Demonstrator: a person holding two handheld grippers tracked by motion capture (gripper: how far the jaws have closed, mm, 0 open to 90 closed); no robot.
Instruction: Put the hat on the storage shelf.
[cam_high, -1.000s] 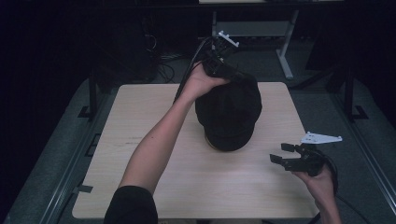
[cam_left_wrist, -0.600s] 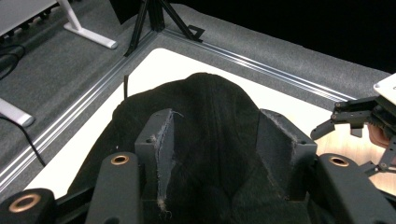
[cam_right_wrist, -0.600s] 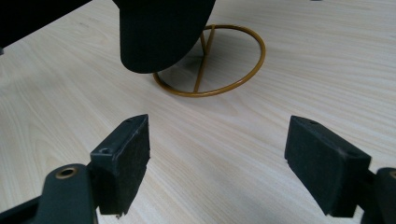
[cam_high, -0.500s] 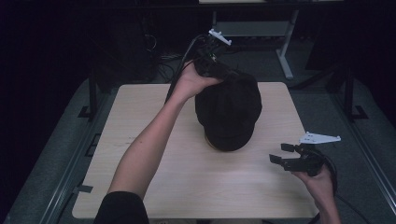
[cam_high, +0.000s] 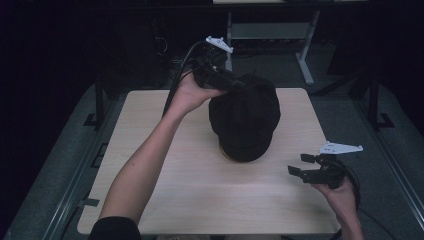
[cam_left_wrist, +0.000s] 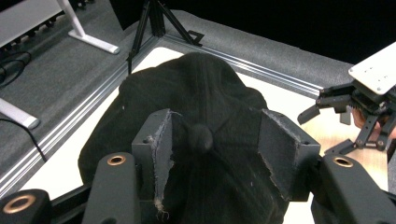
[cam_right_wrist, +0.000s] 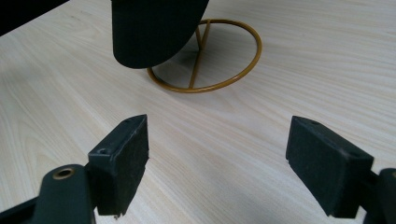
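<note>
A black cap (cam_high: 245, 117) sits on a gold wire stand (cam_right_wrist: 210, 79) in the middle of the light wooden table (cam_high: 175, 200). My left gripper (cam_high: 239, 85) is at the cap's far left side, held by a bare hand. In the left gripper view its jaws (cam_left_wrist: 215, 149) stand apart on either side of the cap's top button (cam_left_wrist: 201, 137) and have just been opening a little; no pad presses on the cap (cam_left_wrist: 187, 88). My right gripper (cam_high: 298, 164) hovers open near the table's right front, pointing at the cap's brim (cam_right_wrist: 154, 28), with nothing between its pads (cam_right_wrist: 219, 163).
A metal rail (cam_left_wrist: 70, 126) frames the table. Behind the far edge, white desk legs (cam_high: 305, 60) and cables (cam_high: 160, 45) lie on grey carpet. A black tripod (cam_left_wrist: 154, 23) stands beyond the cap. The right gripper (cam_left_wrist: 327, 130) shows at the right of the left gripper view.
My left gripper has drifted left along the cap's far side. The cap and the right gripper have stayed put.
</note>
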